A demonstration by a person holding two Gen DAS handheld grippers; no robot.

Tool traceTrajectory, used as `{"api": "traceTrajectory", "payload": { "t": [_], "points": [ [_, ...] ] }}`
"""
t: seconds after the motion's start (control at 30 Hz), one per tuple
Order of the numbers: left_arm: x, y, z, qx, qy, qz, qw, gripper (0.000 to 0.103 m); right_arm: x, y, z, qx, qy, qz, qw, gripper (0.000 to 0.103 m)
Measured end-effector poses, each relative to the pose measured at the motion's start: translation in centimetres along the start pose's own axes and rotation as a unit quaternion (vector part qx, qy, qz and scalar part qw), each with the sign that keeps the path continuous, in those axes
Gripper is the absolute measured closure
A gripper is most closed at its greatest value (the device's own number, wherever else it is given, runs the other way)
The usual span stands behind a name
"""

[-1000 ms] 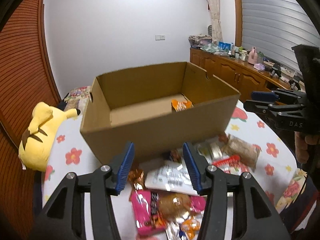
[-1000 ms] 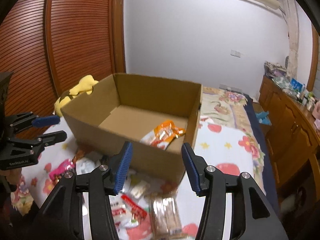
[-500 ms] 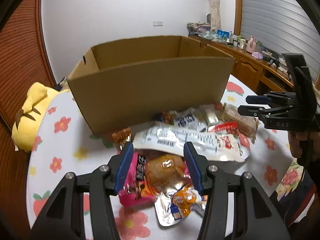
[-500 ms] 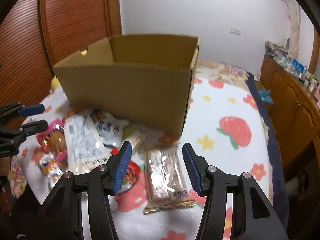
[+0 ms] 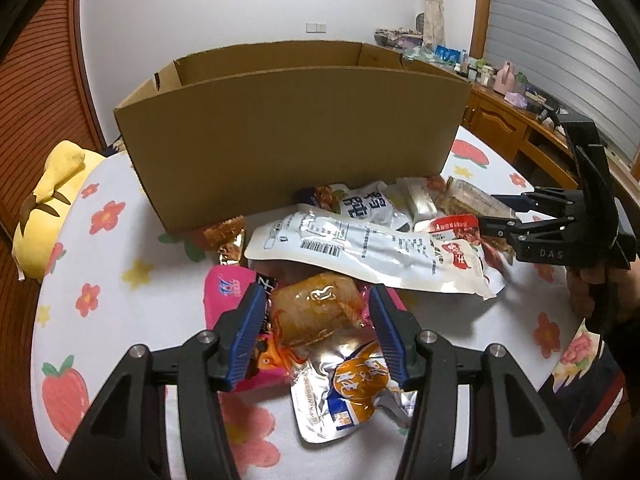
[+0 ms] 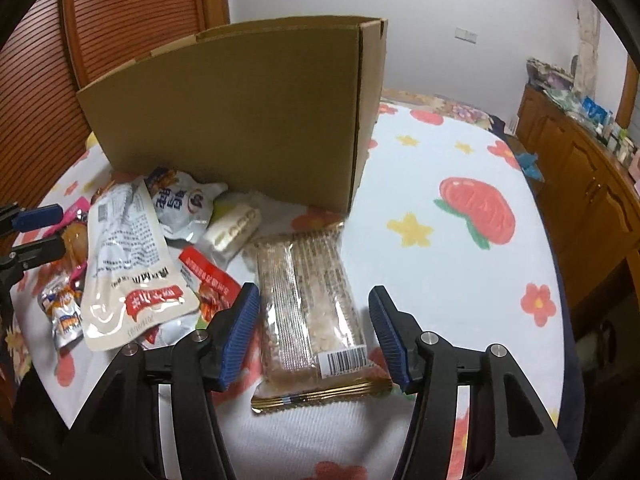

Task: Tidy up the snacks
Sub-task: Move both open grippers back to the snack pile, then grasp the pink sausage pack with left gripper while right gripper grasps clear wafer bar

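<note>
The step in hand is picking: both tools are set over the snack pile and each frames its own packet, with nothing lifted yet. The left gripper (image 5: 316,332) has its jaws apart and opening, with a clear-wrapped brown snack (image 5: 316,312) between the blue pads, in the lower centre of the left wrist view; the pads seem not to press on it, though the shiny wrap makes this hard to judge. The right gripper (image 6: 314,330) also has its jaws apart and opening, around the near end of a long cracker packet (image 6: 310,308), with a free gap on both sides. This packet is flat and transparent, with a barcode label and a gold sealed edge, and it lies on the flowered tablecloth (image 6: 440,184) just before the corner of the cardboard box (image 6: 248,120). The next move, I think, calls for lowering a little more, closing gently on the thin wrapper, then lifting over the box's high front wall. A big white pouch (image 5: 372,252) lies across the pile in the middle of the left view.
</note>
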State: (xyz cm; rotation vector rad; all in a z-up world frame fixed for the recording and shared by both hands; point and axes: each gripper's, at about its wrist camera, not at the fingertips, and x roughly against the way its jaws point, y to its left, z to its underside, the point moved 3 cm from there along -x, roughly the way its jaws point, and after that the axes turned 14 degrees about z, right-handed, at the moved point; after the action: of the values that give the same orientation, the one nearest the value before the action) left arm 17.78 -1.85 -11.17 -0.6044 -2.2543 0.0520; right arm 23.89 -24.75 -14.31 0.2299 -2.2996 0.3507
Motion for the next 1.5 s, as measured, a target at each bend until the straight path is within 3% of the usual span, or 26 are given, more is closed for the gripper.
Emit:
{"api": "traceTrajectory", "payload": {
  "t": [0.3,0.67,1.13,1.5],
  "points": [
    [-1.3,0.1,0.0,0.005,0.011,-0.004,0.9999,0.038,0.0,0.5,0.7,0.008,-0.008,0.014,1.0,0.044],
    [-1.2,0.8,0.1,0.007,0.008,-0.008,0.9999,0.037,0.0,0.5,0.7,0.003,-0.009,0.017,1.0,0.044],
    [1.6,3.0,1.2,0.012,-0.003,-0.043,0.999,0.034,0.0,0.5,0.7,0.002,-0.009,0.017,1.0,0.044],
    [0.4,4.7,1.7,0.034,0.005,-0.034,0.9988,0.017,0.0,0.4,0.7,0.002,-0.009,0.017,1.0,0.043]
  ]
}}
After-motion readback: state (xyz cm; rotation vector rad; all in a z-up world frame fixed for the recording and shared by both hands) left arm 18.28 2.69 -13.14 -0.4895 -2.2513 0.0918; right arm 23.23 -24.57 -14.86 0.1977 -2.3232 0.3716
